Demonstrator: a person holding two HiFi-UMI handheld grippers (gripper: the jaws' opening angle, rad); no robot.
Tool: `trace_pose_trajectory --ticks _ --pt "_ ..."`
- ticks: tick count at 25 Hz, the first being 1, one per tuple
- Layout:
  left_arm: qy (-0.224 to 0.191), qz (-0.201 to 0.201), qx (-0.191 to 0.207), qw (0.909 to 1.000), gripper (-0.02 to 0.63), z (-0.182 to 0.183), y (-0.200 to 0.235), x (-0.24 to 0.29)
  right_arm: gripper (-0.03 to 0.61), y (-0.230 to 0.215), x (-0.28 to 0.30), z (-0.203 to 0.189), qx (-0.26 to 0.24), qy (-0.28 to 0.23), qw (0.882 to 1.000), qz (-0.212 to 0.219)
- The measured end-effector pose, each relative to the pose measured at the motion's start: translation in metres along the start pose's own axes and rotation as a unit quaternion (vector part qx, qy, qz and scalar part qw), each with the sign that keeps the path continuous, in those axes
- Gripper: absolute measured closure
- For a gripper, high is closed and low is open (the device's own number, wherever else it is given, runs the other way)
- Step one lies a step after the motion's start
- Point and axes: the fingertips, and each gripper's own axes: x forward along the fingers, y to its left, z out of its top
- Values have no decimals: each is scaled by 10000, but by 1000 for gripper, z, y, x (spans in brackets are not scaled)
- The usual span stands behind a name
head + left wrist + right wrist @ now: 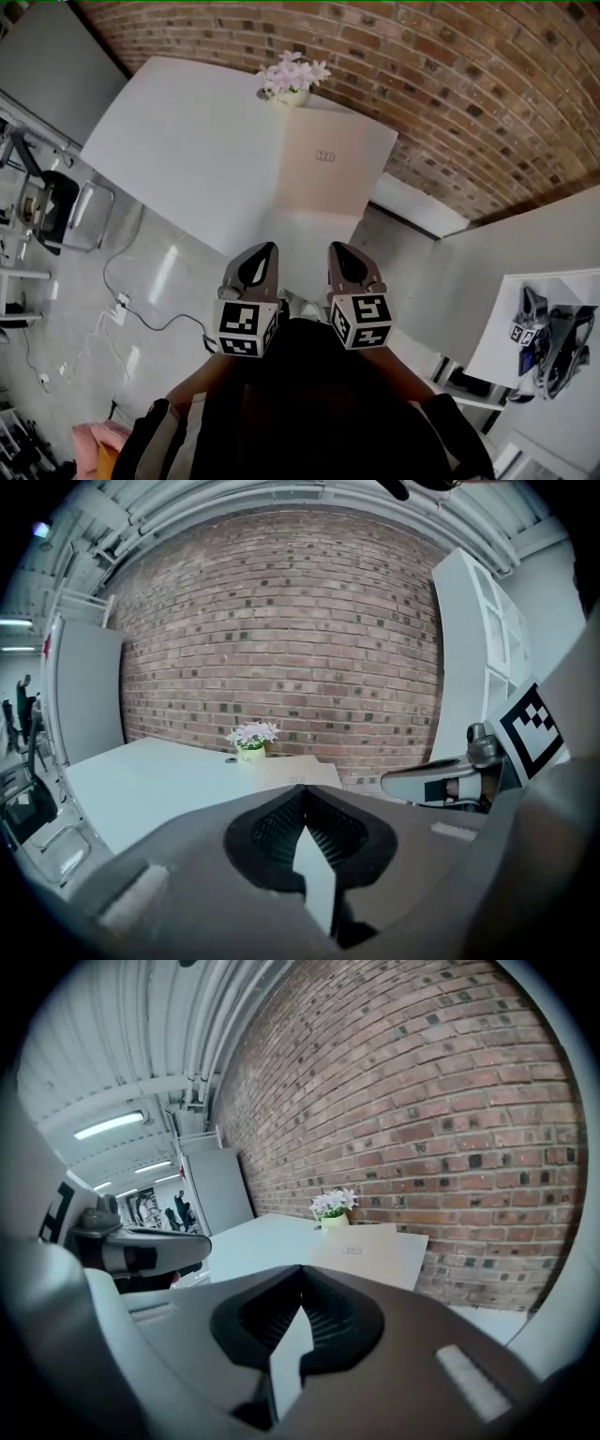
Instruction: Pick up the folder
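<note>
Both left gripper [270,247] and right gripper [336,247] jaws meet, empty.

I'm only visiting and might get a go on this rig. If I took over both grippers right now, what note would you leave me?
Left gripper: jaws shut, nothing between them.
Right gripper: jaws shut, nothing between them. The two are held side by side, pointing at the table.
Folder: lies flat on the right part of the table, untouched. A pot of flowers stands just past its far edge.
Done: nothing yet; neither gripper has reached the folder.
Left: move in, open the jaws, probably take the folder by its near edge, and lift it clear of the flowers.
</note>
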Motion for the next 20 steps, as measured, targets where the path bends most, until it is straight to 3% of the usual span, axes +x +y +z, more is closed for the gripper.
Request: trace_pose_trajectory --ticks 6,8,10,20 --pt "263 -556 24 9981 611 8 13 60 575 -35 33 6 108 181 9985 -512" --pt "401 -742 3 9964 556 6 18 78 573 -45 45 5 147 279 9975 -632" --pt "519 -867 -25 9949 527 4 23 94 520 -53 56 2 190 401 9966 -695" --pt "1267 -1163 -212 9849 382 -29 47 162 378 -96 96 -20 627 942 9888 -975"
